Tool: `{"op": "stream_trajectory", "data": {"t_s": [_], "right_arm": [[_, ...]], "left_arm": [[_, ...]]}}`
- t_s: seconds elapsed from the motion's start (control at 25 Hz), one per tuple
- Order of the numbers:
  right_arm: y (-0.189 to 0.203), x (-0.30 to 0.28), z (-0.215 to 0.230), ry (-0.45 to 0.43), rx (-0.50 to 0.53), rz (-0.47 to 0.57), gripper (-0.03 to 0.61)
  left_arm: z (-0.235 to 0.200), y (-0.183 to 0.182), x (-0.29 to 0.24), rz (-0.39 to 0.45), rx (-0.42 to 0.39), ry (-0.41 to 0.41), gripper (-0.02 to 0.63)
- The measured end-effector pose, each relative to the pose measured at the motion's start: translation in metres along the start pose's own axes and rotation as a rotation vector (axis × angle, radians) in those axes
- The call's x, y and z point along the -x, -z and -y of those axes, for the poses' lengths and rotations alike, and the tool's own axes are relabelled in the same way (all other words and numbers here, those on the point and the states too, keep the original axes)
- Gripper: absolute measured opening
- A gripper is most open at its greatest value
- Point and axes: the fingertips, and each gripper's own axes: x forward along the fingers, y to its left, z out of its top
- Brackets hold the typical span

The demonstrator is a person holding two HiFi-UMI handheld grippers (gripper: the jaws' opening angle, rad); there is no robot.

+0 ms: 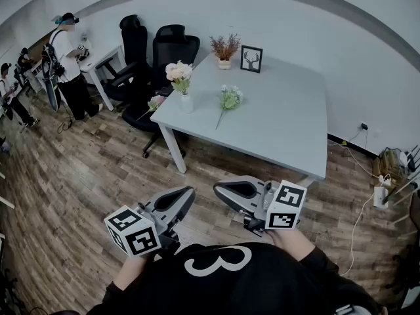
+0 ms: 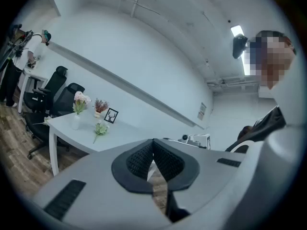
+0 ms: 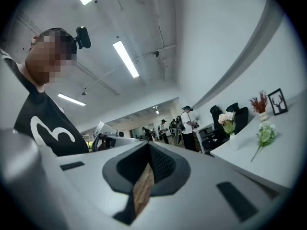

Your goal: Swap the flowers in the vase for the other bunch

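A white vase [image 1: 186, 102] with cream and pink flowers [image 1: 178, 71] stands near the left edge of the white table [image 1: 282, 117]. A green-and-white bunch [image 1: 230, 98] lies flat on the table to its right. Both grippers are held close to my body, well short of the table. The left gripper [image 1: 191, 193] and the right gripper [image 1: 217, 189] point at each other, both shut and empty. The left gripper view shows the vase [image 2: 76, 121] and loose bunch [image 2: 100, 128] far off beyond its gripper [image 2: 153, 143]. The right gripper view shows the vase [image 3: 234, 141] and bunch [image 3: 265, 134] past its gripper [image 3: 147, 146].
A potted dried plant [image 1: 224, 48] and a framed deer picture [image 1: 251, 58] stand at the table's far edge. Black office chairs [image 1: 167, 50] stand behind the left side, with a small pink bunch [image 1: 156, 102] near them. People [image 1: 69, 61] stand far left. Cables and a power strip [image 1: 380, 195] lie right.
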Motion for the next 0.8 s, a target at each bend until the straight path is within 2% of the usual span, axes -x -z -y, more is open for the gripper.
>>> {"op": "stream_trajectory", "data": {"t_s": [0.48, 0.64, 0.8], "right_arm": [[-0.003, 0.012, -0.003, 0.01, 0.003, 0.009, 0.006], [0.003, 0.011, 0.006, 0.025, -0.021, 0.008, 0.008], [0.003, 0.005, 0.018, 0.044, -0.057, 0.029, 0.008]], "left_arm": [[0.01, 0.004, -0.001, 0.026, 0.014, 0.006, 0.011], [0.006, 0.011, 0.001, 0.015, 0.012, -0.007, 0.012], [-0.009, 0.009, 0.002, 0.029, 0.045, -0.024, 0.011]]}}
